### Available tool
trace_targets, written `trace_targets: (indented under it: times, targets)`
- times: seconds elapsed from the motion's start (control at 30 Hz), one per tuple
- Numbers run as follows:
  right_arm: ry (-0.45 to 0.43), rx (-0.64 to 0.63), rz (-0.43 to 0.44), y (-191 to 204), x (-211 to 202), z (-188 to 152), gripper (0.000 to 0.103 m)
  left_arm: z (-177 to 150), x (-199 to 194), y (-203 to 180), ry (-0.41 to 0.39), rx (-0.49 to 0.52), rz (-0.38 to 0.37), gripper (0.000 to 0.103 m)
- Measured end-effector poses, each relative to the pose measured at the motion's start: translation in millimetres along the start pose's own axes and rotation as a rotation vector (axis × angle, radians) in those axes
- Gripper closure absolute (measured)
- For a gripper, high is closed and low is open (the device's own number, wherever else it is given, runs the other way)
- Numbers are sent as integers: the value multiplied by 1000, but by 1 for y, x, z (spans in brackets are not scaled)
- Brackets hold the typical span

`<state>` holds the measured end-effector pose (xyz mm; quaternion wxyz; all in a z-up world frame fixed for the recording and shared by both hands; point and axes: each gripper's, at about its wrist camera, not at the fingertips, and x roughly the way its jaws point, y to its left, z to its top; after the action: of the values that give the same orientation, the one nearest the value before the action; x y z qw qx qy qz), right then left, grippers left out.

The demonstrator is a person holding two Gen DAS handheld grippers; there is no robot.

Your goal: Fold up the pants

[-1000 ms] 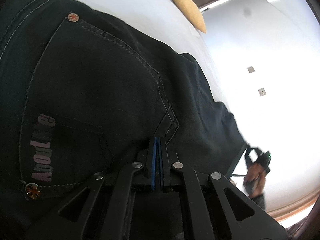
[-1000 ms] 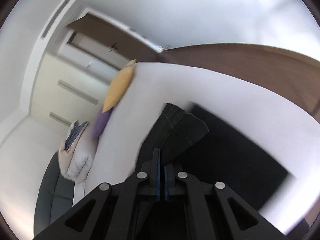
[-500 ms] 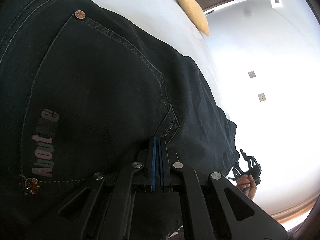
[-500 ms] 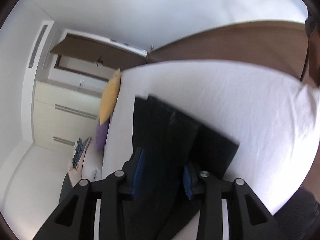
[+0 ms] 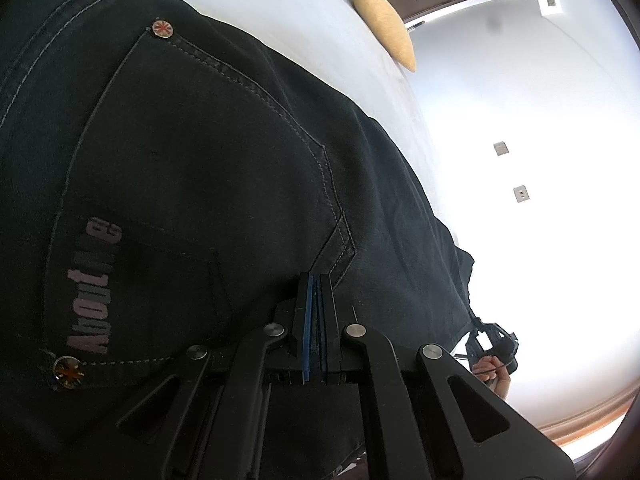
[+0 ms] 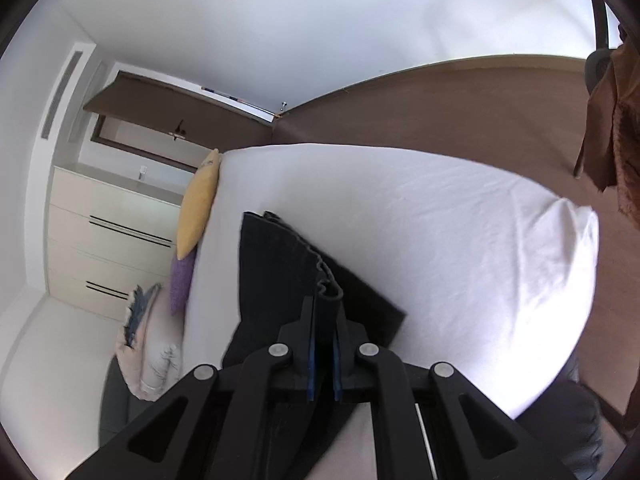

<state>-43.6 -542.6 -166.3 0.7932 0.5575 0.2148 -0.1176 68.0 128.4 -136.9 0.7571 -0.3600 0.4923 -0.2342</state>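
Dark navy pants fill the left wrist view, back pocket up, with grey lettering and metal rivets. My left gripper is shut on the pants fabric near the pocket's lower corner. In the right wrist view the pants lie on a white bed, legs stretched away from me. My right gripper is shut on a bunched fold of the pants at the leg edge. The right gripper and the hand holding it also show in the left wrist view, at the far end of the pants.
A yellow cushion and a purple cushion lean at the bed's far side. A cream drawer unit stands beyond. Bedding is piled on a dark chair at lower left. Brown floor lies past the bed.
My right gripper opened half a second ago and has now shut on a fold of the pants. The left gripper has kept its grip and barely moved.
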Motion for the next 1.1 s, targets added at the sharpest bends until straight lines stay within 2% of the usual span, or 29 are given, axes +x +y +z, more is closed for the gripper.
trace_targets:
  times: [0.1,0.17,0.23,0.3,0.4,0.43,0.5,0.53,0.57,0.6,0.67,0.7,0.8,0.83,0.87,0.9,0.97,1.03,1.1]
  targets:
    - [-39,-40,-18,-3,-2,7,96,0,-2,0,-2,5,-1,101]
    - [-58,-13,-26,-10,-9,11,96,0,-4,1,-5,4,-3,101]
    - [-125,9,-97,-20,-24,16,98,-1,-4,3,-7,-1,-9,101]
    - [-148,55,-129,-36,-41,25,98,0,-5,3,-6,1,-15,101]
    - [-179,-56,-156,-17,-66,22,98,0,-6,3,-11,3,-12,101]
    - [-173,-117,-135,-1,-70,16,98,-1,-5,3,-12,4,-10,101]
    - [-113,-205,-62,30,-66,1,97,-2,-6,2,-16,7,-4,101]
    - [-35,-259,1,53,-54,-14,96,-4,-6,0,-18,13,5,101]
    - [20,-291,35,67,-45,-26,90,-5,-7,-2,-19,18,12,101]
    - [112,-333,81,88,-28,-48,81,-6,-8,-3,-20,23,18,101]
    - [255,-389,148,117,2,-90,72,-9,-9,-5,-19,34,28,101]
    - [332,-426,178,131,21,-116,72,-10,-11,-6,-19,37,30,101]
    - [491,-495,185,151,65,-174,72,-16,-17,-7,-22,51,39,101]
    - [537,-488,157,148,79,-186,72,-18,-19,-6,-23,54,39,101]
    - [564,-474,124,142,87,-191,72,-20,-22,-5,-23,62,40,101]
    - [597,-463,65,131,96,-197,78,-22,-23,-5,-22,68,45,101]
    - [586,-492,-16,113,94,-195,103,-29,-27,-4,-18,83,48,101]
    - [558,-518,-25,102,80,-185,103,-35,-29,-6,-8,107,58,101]
    - [501,-549,-80,92,58,-171,103,-40,-32,-11,-5,133,76,101]
